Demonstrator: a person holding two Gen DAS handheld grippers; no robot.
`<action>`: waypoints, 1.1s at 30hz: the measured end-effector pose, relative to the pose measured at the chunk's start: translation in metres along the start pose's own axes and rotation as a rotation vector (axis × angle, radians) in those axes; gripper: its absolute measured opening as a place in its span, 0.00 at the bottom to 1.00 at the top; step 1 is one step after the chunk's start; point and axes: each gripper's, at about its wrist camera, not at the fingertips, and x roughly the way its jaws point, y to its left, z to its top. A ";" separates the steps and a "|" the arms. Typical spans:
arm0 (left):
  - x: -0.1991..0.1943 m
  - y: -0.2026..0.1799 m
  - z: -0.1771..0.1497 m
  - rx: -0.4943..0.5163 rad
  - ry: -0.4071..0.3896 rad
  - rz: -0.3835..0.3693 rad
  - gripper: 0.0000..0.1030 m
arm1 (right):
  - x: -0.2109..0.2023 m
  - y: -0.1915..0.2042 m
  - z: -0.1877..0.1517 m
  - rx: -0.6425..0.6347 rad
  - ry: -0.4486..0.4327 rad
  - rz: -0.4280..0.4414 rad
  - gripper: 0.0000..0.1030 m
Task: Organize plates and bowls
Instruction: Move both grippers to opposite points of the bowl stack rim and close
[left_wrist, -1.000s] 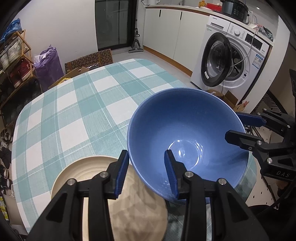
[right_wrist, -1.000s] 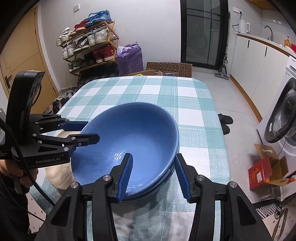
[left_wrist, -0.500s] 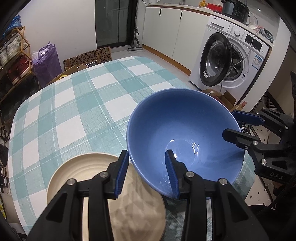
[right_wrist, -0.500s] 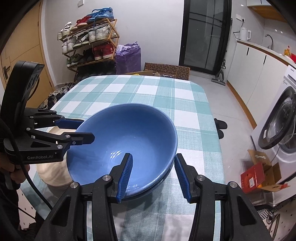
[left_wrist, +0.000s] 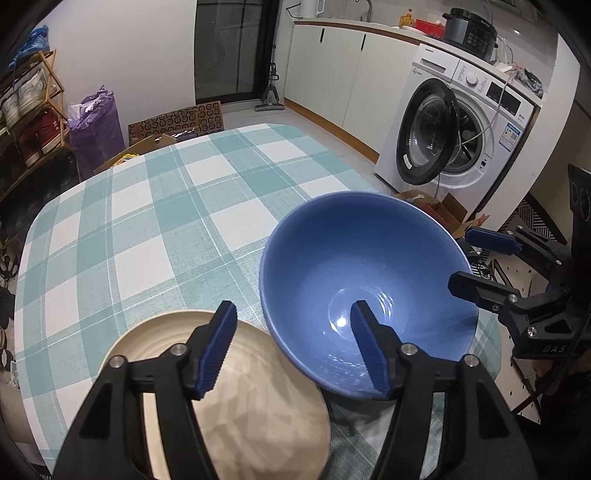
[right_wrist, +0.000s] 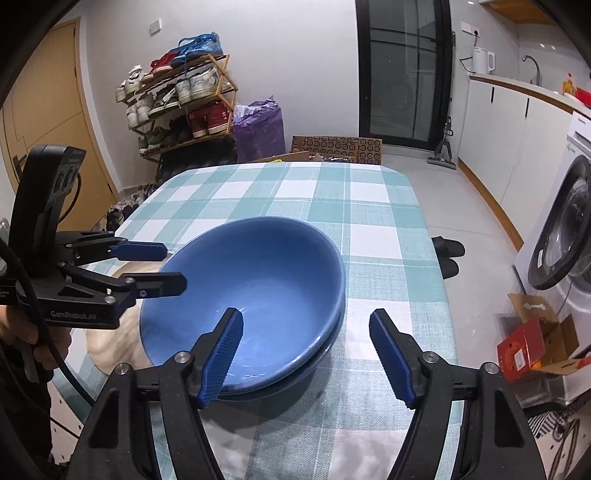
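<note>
Black claw (left_wrist: 293, 347) frames, ribbed blue pads (right_wrist: 223, 354), silver screws, "GenRobot.AI" lettering, possibly bare fingers

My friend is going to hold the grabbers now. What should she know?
Left gripper: open, empty, its fingers astride the near rim of the glossy blue ceramic bowl.
Right gripper: open, empty, at the opposite rim.
The bowl sits nested on another blue dish on the teal-and-white checked tablecloth.
The round beige ribbed plate lies beside it, apart from the stack.
Done: blue stack. Left: probably the beige plate.
</note>
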 end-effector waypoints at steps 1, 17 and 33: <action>-0.001 0.001 0.000 -0.005 -0.004 0.001 0.73 | 0.000 -0.001 0.000 0.003 -0.002 0.001 0.75; 0.002 0.017 -0.008 -0.092 -0.033 -0.006 1.00 | 0.013 -0.029 -0.013 0.170 -0.062 0.082 0.99; 0.024 0.017 -0.010 -0.145 0.013 -0.093 1.00 | 0.036 -0.037 -0.020 0.221 -0.013 0.127 0.99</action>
